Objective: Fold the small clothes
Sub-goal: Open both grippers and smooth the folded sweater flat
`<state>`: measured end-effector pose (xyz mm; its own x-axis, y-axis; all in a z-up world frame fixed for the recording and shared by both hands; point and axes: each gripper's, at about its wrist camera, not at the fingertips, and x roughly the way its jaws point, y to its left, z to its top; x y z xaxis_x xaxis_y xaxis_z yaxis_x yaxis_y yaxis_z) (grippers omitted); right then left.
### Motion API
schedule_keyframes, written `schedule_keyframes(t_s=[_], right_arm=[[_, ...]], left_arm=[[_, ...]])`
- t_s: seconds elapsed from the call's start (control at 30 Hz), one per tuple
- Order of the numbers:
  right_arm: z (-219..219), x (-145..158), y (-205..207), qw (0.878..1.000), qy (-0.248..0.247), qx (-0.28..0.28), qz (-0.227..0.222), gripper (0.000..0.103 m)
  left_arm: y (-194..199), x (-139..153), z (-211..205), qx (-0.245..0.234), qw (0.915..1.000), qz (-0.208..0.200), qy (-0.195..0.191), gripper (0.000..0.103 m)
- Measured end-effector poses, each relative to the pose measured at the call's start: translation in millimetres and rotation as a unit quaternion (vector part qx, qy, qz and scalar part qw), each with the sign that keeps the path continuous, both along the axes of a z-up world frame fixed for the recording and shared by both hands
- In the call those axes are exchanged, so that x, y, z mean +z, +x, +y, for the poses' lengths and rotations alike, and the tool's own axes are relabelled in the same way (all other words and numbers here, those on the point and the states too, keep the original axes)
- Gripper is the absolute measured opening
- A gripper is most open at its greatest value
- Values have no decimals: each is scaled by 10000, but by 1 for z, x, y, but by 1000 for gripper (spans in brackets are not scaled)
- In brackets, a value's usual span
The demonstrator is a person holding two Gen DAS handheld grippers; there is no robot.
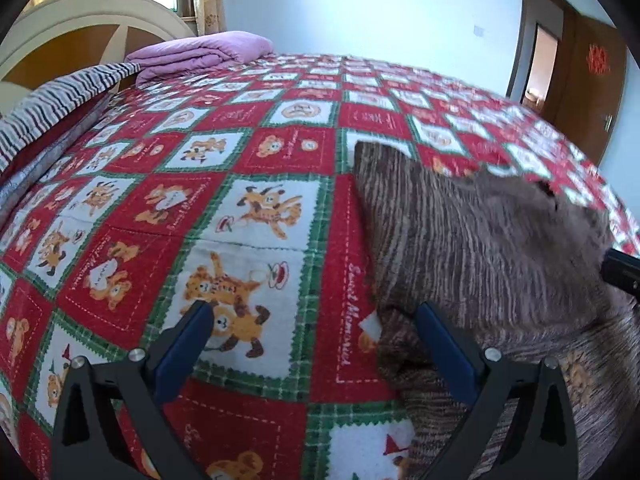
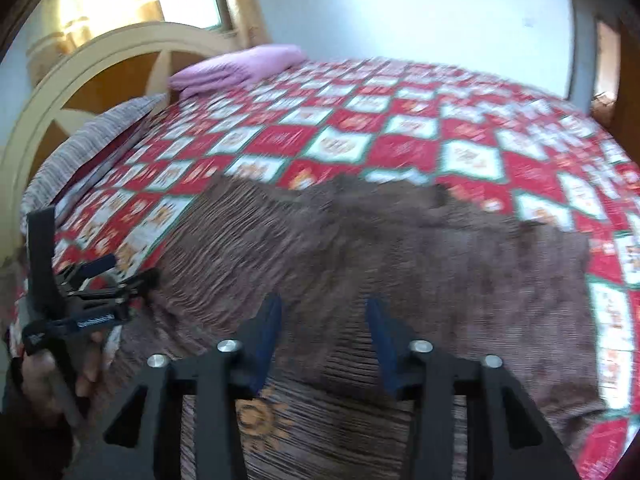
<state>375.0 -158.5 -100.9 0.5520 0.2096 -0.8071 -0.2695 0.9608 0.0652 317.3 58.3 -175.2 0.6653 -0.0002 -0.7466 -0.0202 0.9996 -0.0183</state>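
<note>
Left wrist view: left hand-held gripper (image 1: pixel 312 328) wide open, empty, one finger over the bedspread (image 1: pixel 256 148), the other at the left edge of the brown striped garment (image 1: pixel 480 240). Garment lies on the bed, part folded over itself. Looks soft, light, limp; best taken at an edge or corner, should drape rather than hold shape. Its right side is cut off by the frame.

Right wrist view: heavy motion blur. Right hand-held gripper (image 2: pixel 322 320) about half open above the garment (image 2: pixel 360 248), nothing between the pads. Orange sun print (image 2: pixel 256 420) near the front hem. Garment type unclear.
</note>
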Motion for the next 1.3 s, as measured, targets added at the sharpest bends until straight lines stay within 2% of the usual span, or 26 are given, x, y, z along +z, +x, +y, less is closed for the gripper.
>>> schedule_keyframes(t_s=[0.07, 0.2, 0.3, 0.37, 0.43, 0.6, 0.7, 0.73, 0.8, 0.83, 0.87, 1.0, 1.3], right_arm=[[-2, -21, 5, 9980, -550, -180, 247, 43], [-24, -23, -1, 9994, -274, -140, 134, 41], [-28, -14, -9, 9998, -137, -126, 92, 43], [-39, -3, -21, 9997, 85, -221, -86, 43], [-50, 2, -27, 9983, -73, -509, -279, 43], [-96, -15, -25, 9925, -364, -1156, -130, 43], [-109, -18, -23, 9939, -51, -1097, -56, 47], [-109, -17, -21, 9941, -14, -1086, -16, 50], [-102, -19, -19, 9968, 18, -800, -8, 68], [-99, -21, -19, 9978, 11, -659, 17, 83], [-93, -23, -20, 9985, -88, -531, 39, 89], [-77, -24, -27, 9971, -638, -422, 21, 89], [-89, -19, -49, 9980, -430, -449, -87, 89]], left_arm=[[-2, 0, -7, -29, 9997, -7, 252, 103], [-2, -1, -15, -54, 9983, 31, 573, 103], [-3, -1, -11, -76, 9988, 7, 474, 103], [-9, 4, -1, -33, 9998, -111, 172, 103], [-11, 4, 3, -2, 9999, -104, 0, 103], [-8, 0, -8, -22, 9995, 17, 307, 103], [-9, 0, -11, -26, 9992, 1, 411, 103], [-9, 1, -12, -20, 9990, -4, 439, 103], [-10, 1, -13, -11, 9987, -17, 516, 103], [-11, 2, -14, -5, 9985, -35, 549, 103], [-12, 2, -15, 3, 9983, -53, 583, 103], [-14, 3, -18, 14, 9974, -102, 712, 103], [-14, 4, -18, 26, 9973, -91, 735, 103]])
